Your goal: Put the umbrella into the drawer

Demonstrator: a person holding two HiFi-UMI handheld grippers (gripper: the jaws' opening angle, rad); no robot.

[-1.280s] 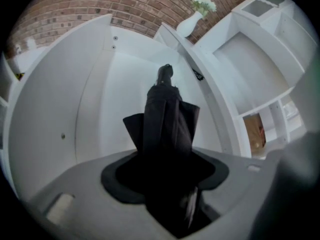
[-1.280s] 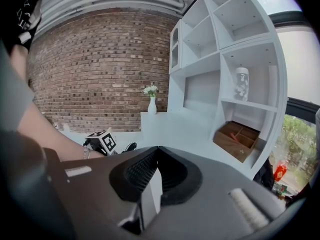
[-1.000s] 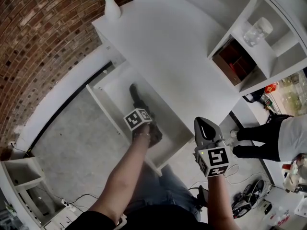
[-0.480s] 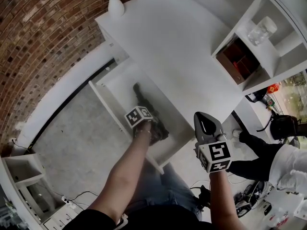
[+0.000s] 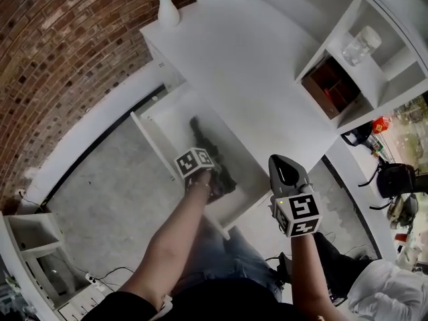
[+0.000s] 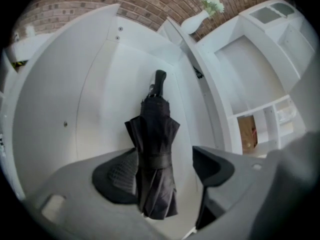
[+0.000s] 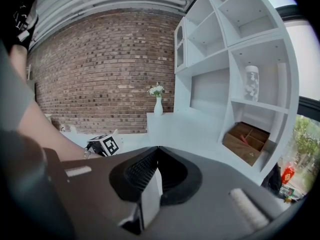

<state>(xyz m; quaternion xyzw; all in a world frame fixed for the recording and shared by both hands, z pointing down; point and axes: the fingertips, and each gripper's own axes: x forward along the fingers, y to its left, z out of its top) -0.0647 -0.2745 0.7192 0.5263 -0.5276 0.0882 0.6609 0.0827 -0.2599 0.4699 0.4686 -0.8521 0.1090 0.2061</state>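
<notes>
Release is underway in the head view: the left gripper [image 5: 215, 184] hangs over the open white drawer [image 5: 155, 139], and the folded black fabric umbrella [image 5: 202, 139] lies on the drawer floor, stretching ahead of the jaws. Left gripper view now: the jaws have just been opening and stand wide, grip let go. The umbrella's strapped waist sits between them, close against the left pad, with a clear gap to the right pad. Best move, I'd say: keep them spread and back straight out along the umbrella's line, so that left pad doesn't drag the cloth. Right gripper view: the right gripper [image 7: 152, 181] is clenched on nothing, the white desk top [image 7: 185, 124] ahead of its jaws, free to push the drawer.
</notes>
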